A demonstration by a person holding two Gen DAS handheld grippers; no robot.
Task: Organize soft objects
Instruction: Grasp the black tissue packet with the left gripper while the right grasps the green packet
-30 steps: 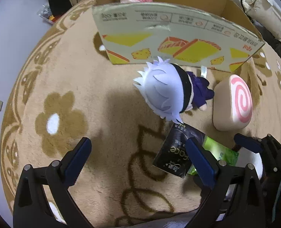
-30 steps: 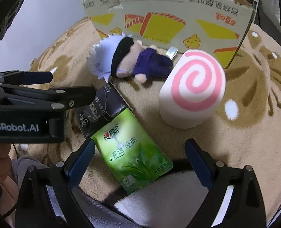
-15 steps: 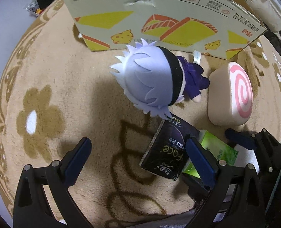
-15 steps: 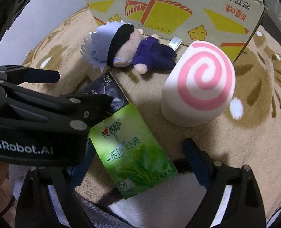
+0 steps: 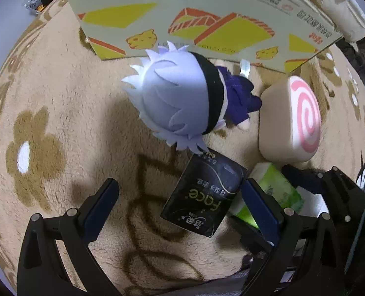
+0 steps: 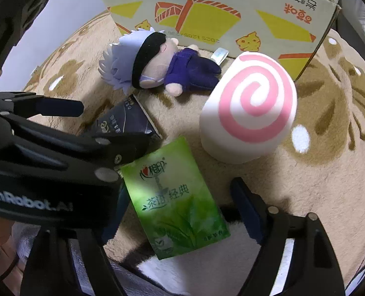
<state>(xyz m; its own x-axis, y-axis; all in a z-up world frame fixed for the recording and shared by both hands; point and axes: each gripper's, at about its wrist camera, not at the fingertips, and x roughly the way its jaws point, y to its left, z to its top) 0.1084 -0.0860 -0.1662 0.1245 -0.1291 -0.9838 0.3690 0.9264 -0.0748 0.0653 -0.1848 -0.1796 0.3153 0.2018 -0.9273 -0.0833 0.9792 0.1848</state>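
1. We see the cardboard box [image 5: 207,24] nearer than before, standing on the rug [image 5: 59,98].
2. The plush doll [image 5: 180,98] lies before it, now larger.
3. Our left gripper [image 5: 180,194] gapes empty over the black pack [image 5: 204,197].
4. Our right gripper [image 6: 180,202] gapes around the green pack [image 6: 175,197].

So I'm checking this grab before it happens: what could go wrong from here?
The left gripper is open over the black tissue pack, whose far end touches the plush doll, so closing may snag the doll's hair. The green tissue pack lies tight alongside, and the right gripper crowds in.
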